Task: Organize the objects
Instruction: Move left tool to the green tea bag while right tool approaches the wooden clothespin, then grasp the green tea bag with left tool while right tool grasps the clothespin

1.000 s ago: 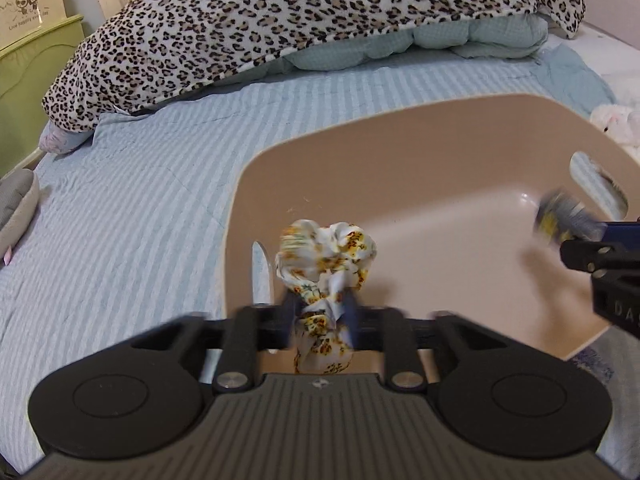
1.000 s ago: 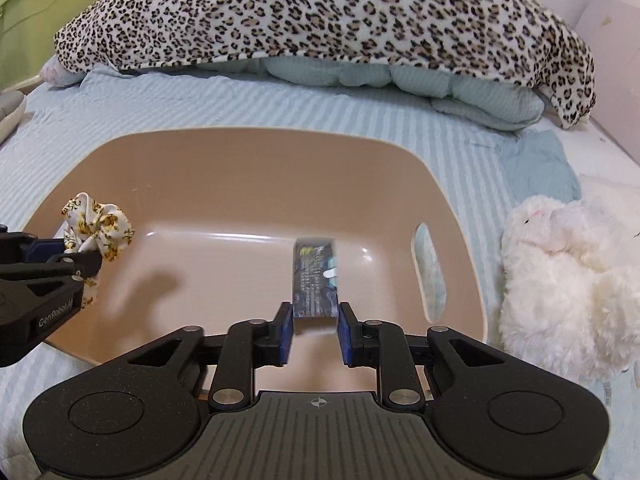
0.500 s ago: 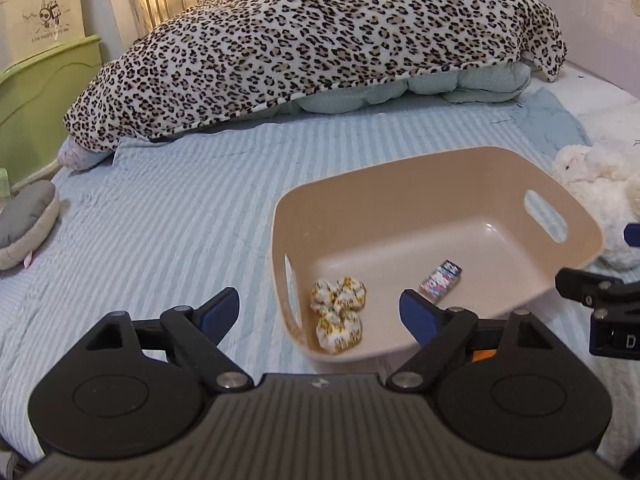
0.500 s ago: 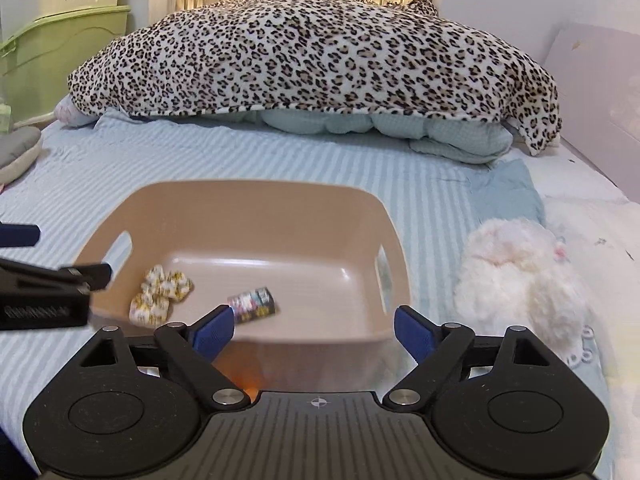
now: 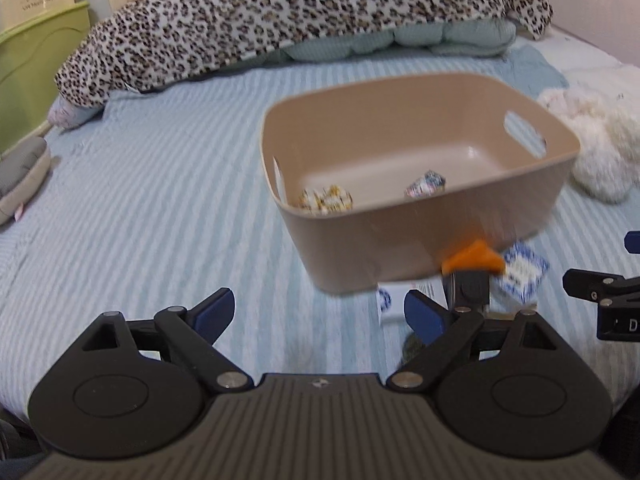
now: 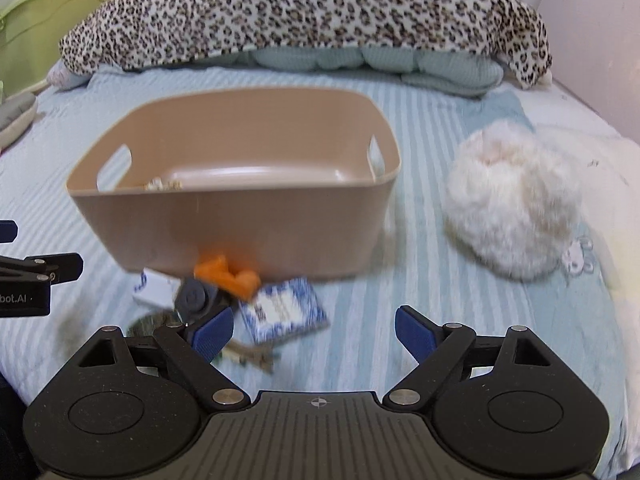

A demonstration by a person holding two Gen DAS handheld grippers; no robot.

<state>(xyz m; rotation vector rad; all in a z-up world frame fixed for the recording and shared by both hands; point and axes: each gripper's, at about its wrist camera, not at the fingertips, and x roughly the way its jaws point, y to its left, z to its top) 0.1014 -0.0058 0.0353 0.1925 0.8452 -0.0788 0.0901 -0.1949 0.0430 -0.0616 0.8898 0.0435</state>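
Hovering both grippers, left (image 5: 318,312) and right (image 6: 314,330), jaws wide and empty, short of the pile (image 6: 240,296) before the bin (image 6: 240,224); suggest lowering one jaw either side of a single item.

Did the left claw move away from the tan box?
Yes. The left claw has backed away from the tan box; its tips were over the box, now they hang open before its near wall.
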